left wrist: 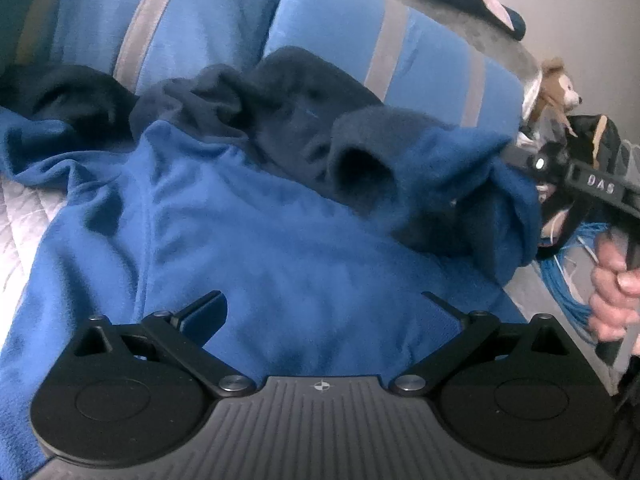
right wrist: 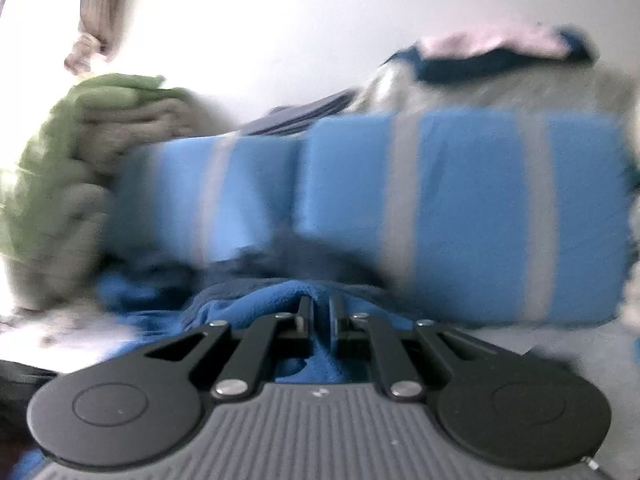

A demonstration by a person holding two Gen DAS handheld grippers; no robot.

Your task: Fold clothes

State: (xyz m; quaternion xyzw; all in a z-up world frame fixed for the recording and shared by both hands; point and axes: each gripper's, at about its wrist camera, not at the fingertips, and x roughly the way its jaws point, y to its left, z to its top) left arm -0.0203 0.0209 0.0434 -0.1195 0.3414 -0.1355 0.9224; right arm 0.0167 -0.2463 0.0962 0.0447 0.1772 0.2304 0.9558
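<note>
A blue fleece garment (left wrist: pixel 256 248) lies rumpled on the bed, and its dark navy sleeve opening (left wrist: pixel 362 168) faces me. My left gripper (left wrist: pixel 322 304) is open over the garment's near part, fingers wide apart with nothing between them. In the left wrist view my right gripper (left wrist: pixel 520 156) pinches the garment's right edge and holds it raised, with a hand (left wrist: pixel 612 292) on its handle. The blurred right wrist view shows the right gripper (right wrist: pixel 320 310) shut on a fold of the blue fleece (right wrist: pixel 260 304).
Two blue pillows with grey stripes (left wrist: pixel 424 52) stand behind the garment. A stuffed toy (left wrist: pixel 554 84) and blue cables (left wrist: pixel 568 280) are at the right edge of the bed. A green and grey clothes pile (right wrist: pixel 80 152) sits far left. Pink and navy clothes (right wrist: pixel 500 52) lie on a grey blanket.
</note>
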